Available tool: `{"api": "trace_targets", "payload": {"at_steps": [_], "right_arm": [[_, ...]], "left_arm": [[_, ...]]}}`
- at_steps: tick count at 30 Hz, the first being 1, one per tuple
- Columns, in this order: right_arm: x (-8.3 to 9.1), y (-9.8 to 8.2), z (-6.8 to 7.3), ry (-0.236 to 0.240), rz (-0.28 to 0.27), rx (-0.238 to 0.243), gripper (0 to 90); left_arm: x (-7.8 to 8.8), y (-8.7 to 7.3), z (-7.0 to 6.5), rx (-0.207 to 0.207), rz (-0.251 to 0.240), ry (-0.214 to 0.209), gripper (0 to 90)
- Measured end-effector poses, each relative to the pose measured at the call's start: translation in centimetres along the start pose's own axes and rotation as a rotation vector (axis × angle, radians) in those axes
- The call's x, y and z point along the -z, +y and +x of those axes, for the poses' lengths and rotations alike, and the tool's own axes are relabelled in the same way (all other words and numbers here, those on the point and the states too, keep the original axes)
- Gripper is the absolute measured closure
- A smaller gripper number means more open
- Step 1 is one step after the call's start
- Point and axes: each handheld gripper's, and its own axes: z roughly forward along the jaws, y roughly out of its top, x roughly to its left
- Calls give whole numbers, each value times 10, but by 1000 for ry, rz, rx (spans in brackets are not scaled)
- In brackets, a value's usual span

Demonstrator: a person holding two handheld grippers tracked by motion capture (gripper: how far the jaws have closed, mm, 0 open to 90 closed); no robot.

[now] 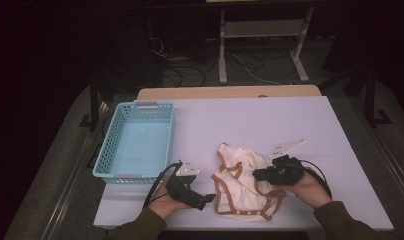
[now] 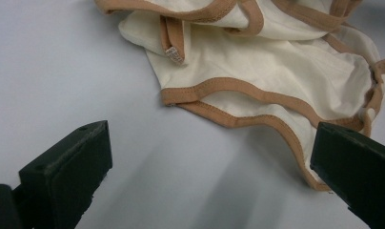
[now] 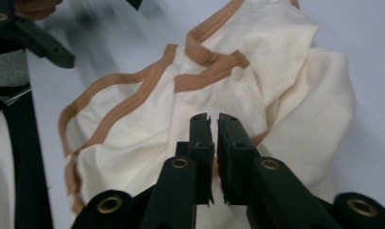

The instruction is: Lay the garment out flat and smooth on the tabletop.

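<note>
A cream garment (image 1: 242, 192) with tan trim and small snaps lies crumpled on the white table (image 1: 270, 120), near its front edge. My right gripper (image 1: 256, 175) is at the garment's right side; in the right gripper view its jaws (image 3: 213, 119) are pressed together with a fold of the cream garment (image 3: 133, 119) pinched between them. My left gripper (image 1: 206, 199) sits just left of the garment, low over the table. In the left gripper view its jaws (image 2: 214, 143) stand wide apart with bare table between them and the garment's (image 2: 276, 62) trimmed edge just ahead.
An empty light blue plastic basket (image 1: 140, 105) stands on the table's left side, behind my left hand. Bare table surface stretches behind and to the right of the garment. Beyond the table there are metal frame legs and cables on a dark floor.
</note>
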Motion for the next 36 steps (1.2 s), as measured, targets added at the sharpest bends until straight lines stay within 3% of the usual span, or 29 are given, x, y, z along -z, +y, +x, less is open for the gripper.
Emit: {"api": "trace_targets", "payload": {"at_steps": [7, 12, 23, 30, 32, 36], "right_arm": [[-10, 4, -16, -41, 17, -40, 827], [-11, 0, -26, -55, 38, -69, 738], [-27, -4, -28, -63, 68, -39, 609], [-31, -3, -24, -65, 77, 0, 643], [-31, -3, -22, -61, 76, 32, 688], [-32, -3, -20, -65, 78, 49, 756]], "left_arm": [[0, 0, 0, 4, -5, 0, 0], [0, 0, 0, 2, -3, 1, 0], [0, 0, 0, -3, 4, 0, 0], [0, 0, 0, -4, 3, -1, 0], [0, 0, 0, -4, 4, -1, 0], [0, 0, 0, -4, 4, 0, 0]]}}
